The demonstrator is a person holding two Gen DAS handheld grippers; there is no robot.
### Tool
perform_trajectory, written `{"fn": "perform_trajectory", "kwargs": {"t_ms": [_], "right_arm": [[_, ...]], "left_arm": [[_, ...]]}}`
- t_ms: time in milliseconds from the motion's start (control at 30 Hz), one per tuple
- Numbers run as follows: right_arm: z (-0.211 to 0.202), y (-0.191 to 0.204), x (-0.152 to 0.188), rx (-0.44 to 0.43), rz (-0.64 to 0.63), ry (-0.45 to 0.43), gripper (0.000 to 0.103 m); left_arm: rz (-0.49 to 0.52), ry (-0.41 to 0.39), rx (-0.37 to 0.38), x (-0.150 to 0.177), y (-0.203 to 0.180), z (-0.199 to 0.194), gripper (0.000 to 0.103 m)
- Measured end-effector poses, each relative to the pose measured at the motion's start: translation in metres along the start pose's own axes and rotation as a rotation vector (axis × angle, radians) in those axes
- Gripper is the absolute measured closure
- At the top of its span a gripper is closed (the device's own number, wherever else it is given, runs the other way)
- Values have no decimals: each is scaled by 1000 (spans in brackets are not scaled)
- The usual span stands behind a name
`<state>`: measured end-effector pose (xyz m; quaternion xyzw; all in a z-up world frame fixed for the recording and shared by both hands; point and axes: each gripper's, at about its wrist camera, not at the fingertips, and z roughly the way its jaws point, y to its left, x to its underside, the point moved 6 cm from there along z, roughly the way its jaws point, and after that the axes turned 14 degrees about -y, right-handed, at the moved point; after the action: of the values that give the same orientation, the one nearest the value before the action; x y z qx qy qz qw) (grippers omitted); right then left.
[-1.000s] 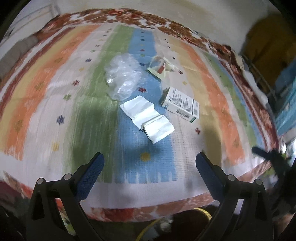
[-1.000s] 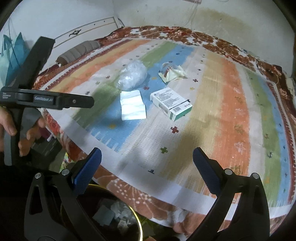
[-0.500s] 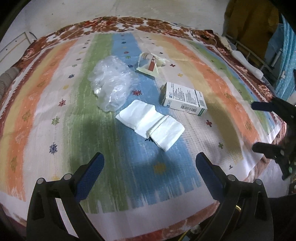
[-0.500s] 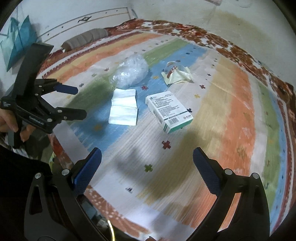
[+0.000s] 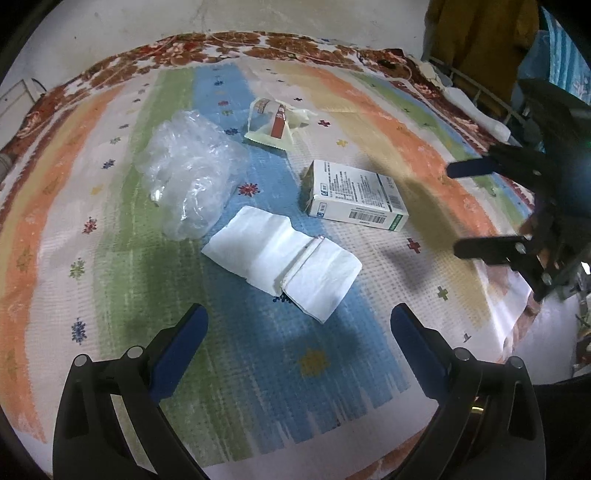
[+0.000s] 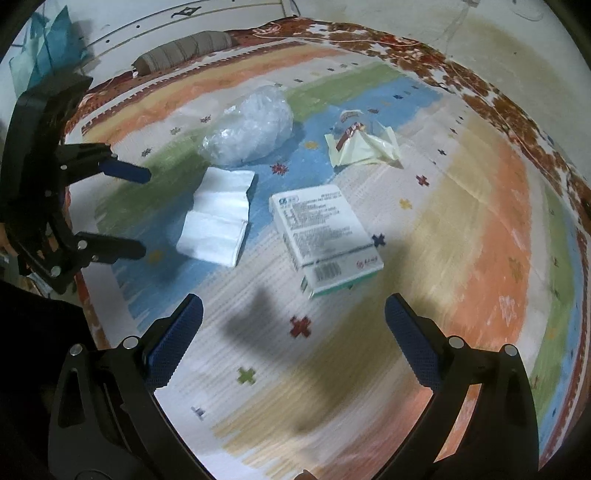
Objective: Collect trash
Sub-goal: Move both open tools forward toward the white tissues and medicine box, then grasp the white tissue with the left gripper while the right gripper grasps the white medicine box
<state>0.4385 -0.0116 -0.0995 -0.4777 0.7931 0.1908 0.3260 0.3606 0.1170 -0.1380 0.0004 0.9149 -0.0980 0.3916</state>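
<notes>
Trash lies on a striped bedspread (image 5: pixel 369 369): a folded white tissue (image 5: pixel 282 260) (image 6: pixel 219 218), a white and green carton (image 5: pixel 352 195) (image 6: pixel 325 236), a crumpled clear plastic bag (image 5: pixel 188 173) (image 6: pixel 251 127) and a torn yellowish wrapper (image 5: pixel 275 123) (image 6: pixel 360 146). My left gripper (image 5: pixel 299 332) hovers open just short of the tissue, nothing between its fingers. My right gripper (image 6: pixel 293 325) hangs open just short of the carton. Each gripper also shows in the other's view, the right gripper (image 5: pixel 484 206) at the right and the left gripper (image 6: pixel 127 210) at the left.
A grey bolster (image 6: pixel 184 50) lies at the bed's far left by the wall. A metal bed rail (image 5: pixel 476 92) and hanging blue and mustard cloths (image 5: pixel 480 33) stand at the right. The bedspread's red patterned border (image 5: pixel 258 40) runs along the far wall.
Both grippers have moved forward over the bed, closing on the trash. The bin seen below the bed edge a second ago has dropped out of view.
</notes>
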Motion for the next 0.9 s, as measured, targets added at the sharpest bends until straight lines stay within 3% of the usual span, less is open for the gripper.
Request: {"fn": "perform_trajectory", "kwargs": {"t_ms": [300, 567, 767, 900], "right_arm": [[41, -8, -6, -31, -55, 71, 9], [65, -24, -15, -91, 56, 74, 9], [83, -23, -12, -123, 23, 127, 9], [91, -27, -12, -122, 34, 111, 9]], "left_arm": [[49, 16, 1, 0, 1, 16, 6], [30, 8, 50, -12, 9, 36, 6], [63, 8, 82, -13, 3, 48, 6], [82, 15, 83, -10, 4, 55, 7]]}}
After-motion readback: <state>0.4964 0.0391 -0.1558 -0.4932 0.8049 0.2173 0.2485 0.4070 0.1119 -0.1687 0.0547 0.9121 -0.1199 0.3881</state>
